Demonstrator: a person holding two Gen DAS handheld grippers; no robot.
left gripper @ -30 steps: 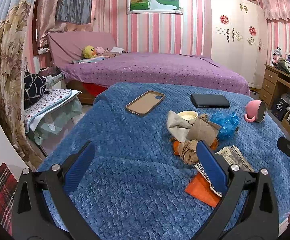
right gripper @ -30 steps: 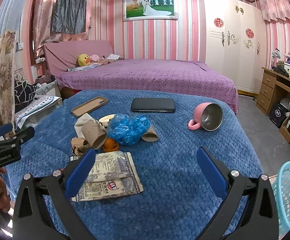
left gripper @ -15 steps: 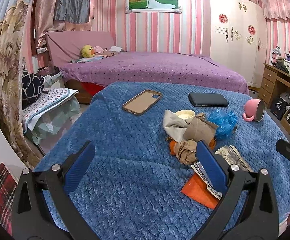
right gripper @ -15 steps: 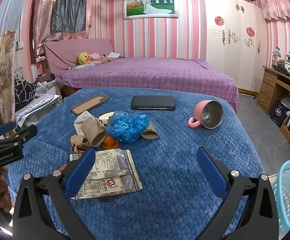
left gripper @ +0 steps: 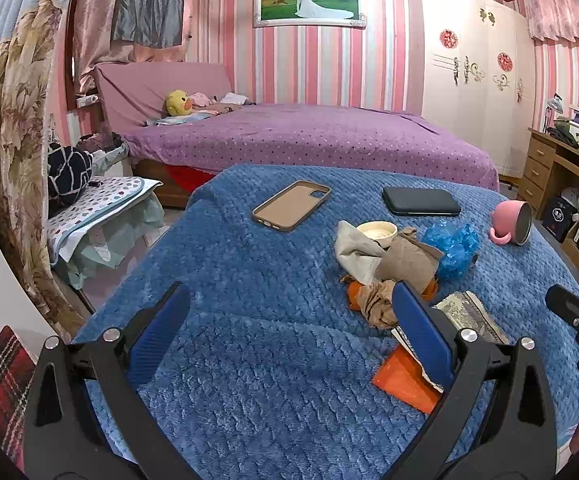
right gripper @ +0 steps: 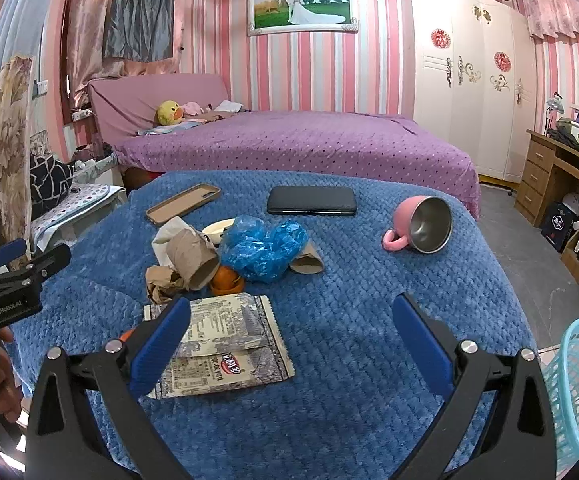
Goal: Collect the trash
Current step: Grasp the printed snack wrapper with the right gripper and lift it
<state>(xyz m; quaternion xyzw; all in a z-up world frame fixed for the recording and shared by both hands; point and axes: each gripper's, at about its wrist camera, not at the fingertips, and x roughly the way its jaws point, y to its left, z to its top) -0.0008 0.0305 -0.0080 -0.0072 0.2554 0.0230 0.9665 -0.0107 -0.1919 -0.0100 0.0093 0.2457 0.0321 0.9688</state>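
left gripper (left gripper: 289, 336) held wide, empty | right gripper (right gripper: 289, 340) held wide, empty | crinkled blue plastic bag (right gripper: 263, 248), flat printed wrapper (right gripper: 225, 344) seen on quilted blue blanket (right gripper: 349, 320)

Right claw (right gripper: 289, 344) (jaws wide) hovers above snack wrapper (right gripper: 225, 344) on blanket (right gripper: 349, 300).

pink striped walls (right gripper: 225, 40), purple bed (right gripper: 297, 140), white wardrobe (right gripper: 469, 60), wooden desk (right gripper: 561, 184)
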